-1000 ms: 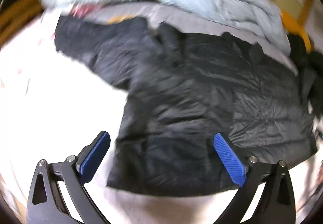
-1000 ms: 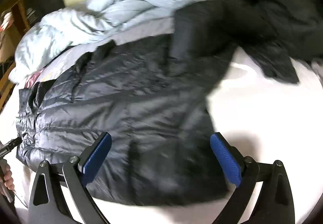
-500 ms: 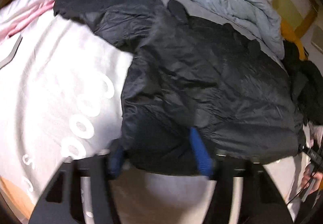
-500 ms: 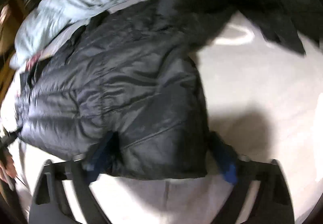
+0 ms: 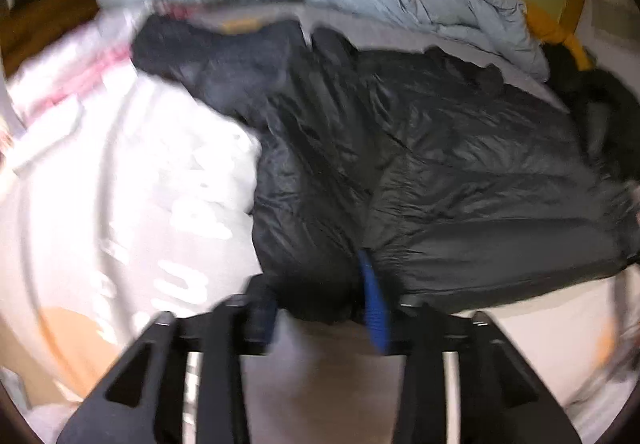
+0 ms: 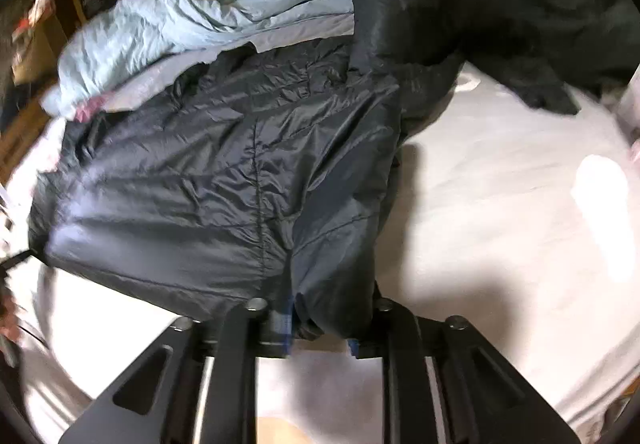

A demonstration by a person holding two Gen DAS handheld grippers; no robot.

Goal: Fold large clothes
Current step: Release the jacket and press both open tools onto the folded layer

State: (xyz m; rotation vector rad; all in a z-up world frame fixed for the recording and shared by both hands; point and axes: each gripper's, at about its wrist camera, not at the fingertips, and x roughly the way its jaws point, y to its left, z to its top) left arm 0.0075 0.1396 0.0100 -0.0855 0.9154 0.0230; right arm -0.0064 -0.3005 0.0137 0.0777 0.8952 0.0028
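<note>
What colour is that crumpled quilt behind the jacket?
Pale blue quilt, clearest in the right wrist view.

Each gripper — left gripper (image 5: 320,308), right gripper (image 6: 320,328) — has black slotted arms, silver screws and blue ribbed pads (image 5: 374,308).

My black puffer jacket (image 5: 440,172) lies spread on the white bed, filling the centre of the frame in the right wrist view (image 6: 224,172). Its fabric is shiny, quilted and creased. One sleeve stretches toward the upper left in the left wrist view, and its bottom hem is bunched at the lower centre.
</note>
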